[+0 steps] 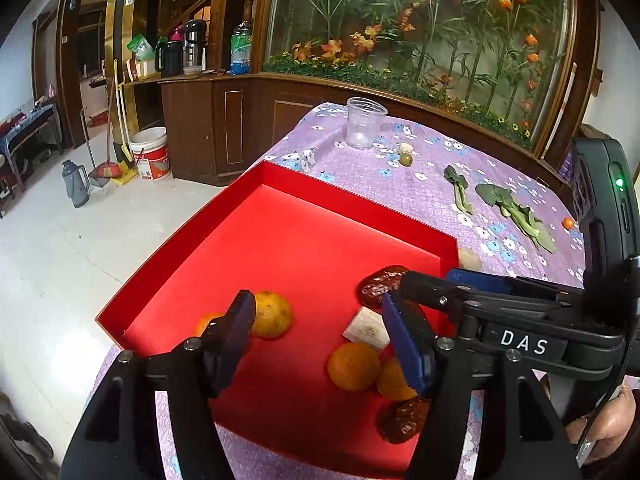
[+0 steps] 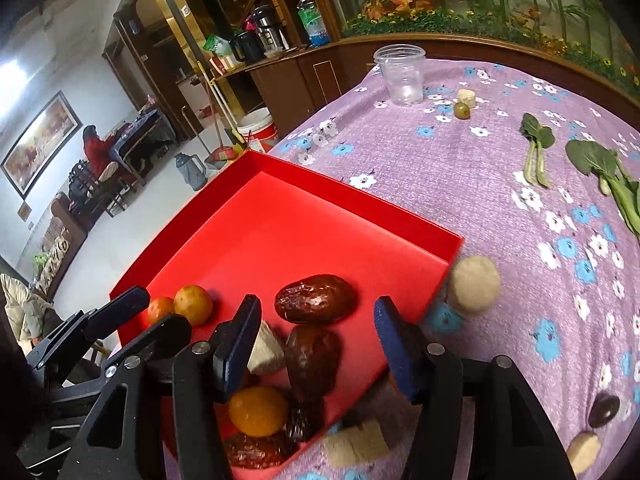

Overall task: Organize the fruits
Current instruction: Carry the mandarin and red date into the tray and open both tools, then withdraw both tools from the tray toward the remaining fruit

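Both grippers – left gripper (image 1: 320, 340), right gripper (image 2: 316, 344) – released, empty, above shallow red cardboard box (image 2: 320, 196). Round beige fruit (image 2: 474, 284) just right outside – nearer right gripper.

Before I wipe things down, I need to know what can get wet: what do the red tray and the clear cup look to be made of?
The red tray looks like matte paperboard: thin, crisply folded walls, no gloss. Probably keep it dry. The clear cup looks like thin see-through plastic with a rolled rim, though glass can't be ruled out.
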`<state>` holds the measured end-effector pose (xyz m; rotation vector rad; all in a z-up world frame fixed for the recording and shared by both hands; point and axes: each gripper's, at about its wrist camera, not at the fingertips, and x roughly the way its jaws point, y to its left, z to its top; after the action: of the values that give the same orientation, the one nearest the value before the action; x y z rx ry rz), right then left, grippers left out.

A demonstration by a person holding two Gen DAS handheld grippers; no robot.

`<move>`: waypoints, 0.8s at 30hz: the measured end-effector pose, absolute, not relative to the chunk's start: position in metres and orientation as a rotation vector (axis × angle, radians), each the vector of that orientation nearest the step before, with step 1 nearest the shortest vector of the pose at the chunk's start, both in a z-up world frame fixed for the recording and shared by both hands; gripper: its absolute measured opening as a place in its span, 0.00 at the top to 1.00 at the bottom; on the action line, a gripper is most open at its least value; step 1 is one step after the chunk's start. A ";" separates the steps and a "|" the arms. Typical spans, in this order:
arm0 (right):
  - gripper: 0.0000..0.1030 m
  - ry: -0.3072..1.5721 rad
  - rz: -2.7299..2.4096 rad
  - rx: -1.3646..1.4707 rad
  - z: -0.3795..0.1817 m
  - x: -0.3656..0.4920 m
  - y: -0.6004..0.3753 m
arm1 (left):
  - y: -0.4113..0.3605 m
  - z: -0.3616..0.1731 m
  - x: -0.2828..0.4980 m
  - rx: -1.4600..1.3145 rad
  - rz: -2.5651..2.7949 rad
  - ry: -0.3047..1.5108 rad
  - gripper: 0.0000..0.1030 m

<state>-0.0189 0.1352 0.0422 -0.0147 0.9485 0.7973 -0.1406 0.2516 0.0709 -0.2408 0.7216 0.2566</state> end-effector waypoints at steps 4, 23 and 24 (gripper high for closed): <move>0.38 0.941 0.786 0.006 0.046 -0.026 0.122 | 0.241 0.078 -0.146 -0.217 0.254 0.718 0.32; 0.35 0.902 0.659 0.153 0.041 -0.054 -0.008 | 0.158 0.102 -0.165 -0.050 0.200 0.717 0.27; 0.34 0.901 0.644 0.166 0.040 -0.054 -0.020 | 0.153 0.102 -0.165 -0.042 0.193 0.718 0.27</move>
<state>-0.0542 -0.0199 0.0399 0.1658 0.9010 0.6436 -0.1648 0.1530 0.1022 -0.0423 0.7177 0.1930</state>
